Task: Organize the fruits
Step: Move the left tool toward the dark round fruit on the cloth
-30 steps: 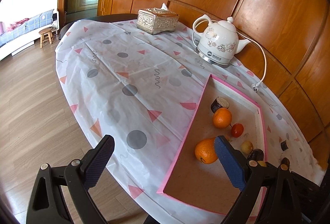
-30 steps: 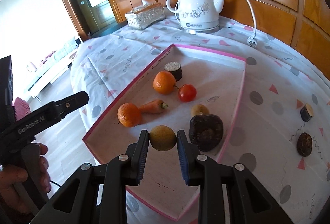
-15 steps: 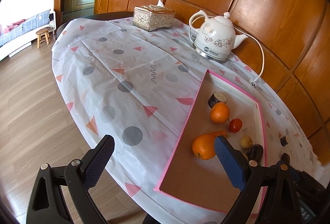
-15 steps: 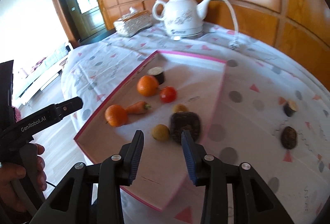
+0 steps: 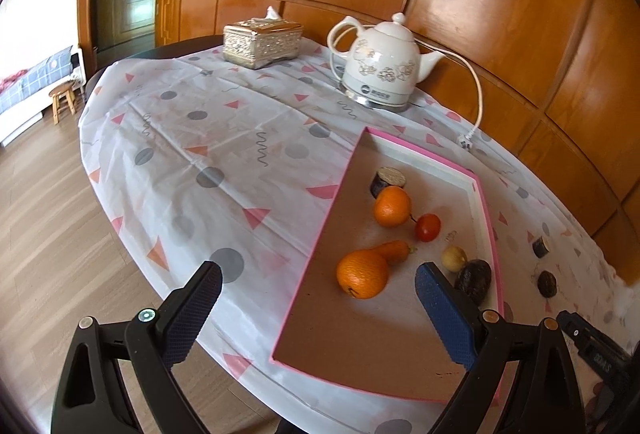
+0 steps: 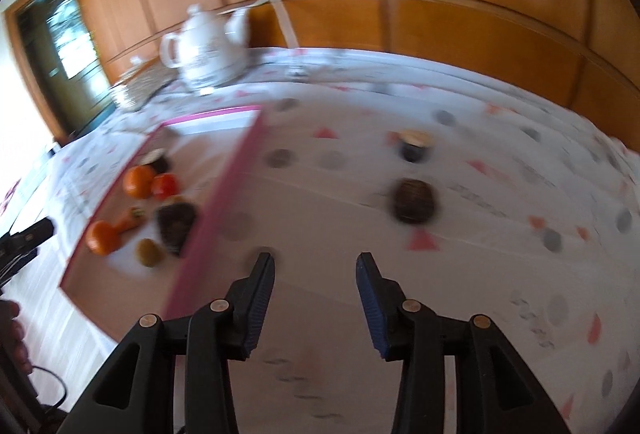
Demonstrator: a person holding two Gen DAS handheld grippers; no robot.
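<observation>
Released from the right gripper (image 6: 316, 266), the yellow-green fruit (image 6: 150, 252) now lies in the pink-rimmed tray (image 6: 224, 210) beside the oranges. Left gripper (image 5: 318, 284) hangs wide open, empty. Right fingers (image 6: 370, 294) are opening over bare tabletop (image 6: 500, 234), nothing between them; two dark fruits (image 6: 414, 200) lie ahead.

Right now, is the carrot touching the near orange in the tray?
Touching. The left wrist view shows the carrot running straight into the near orange, no gap between them.

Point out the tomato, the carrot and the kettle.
tomato (image 5: 427, 227), left wrist view, middle of its red skin.
carrot (image 5: 394, 251), left wrist view, mid-body.
kettle (image 5: 382, 66), left wrist view, flowered belly.
</observation>
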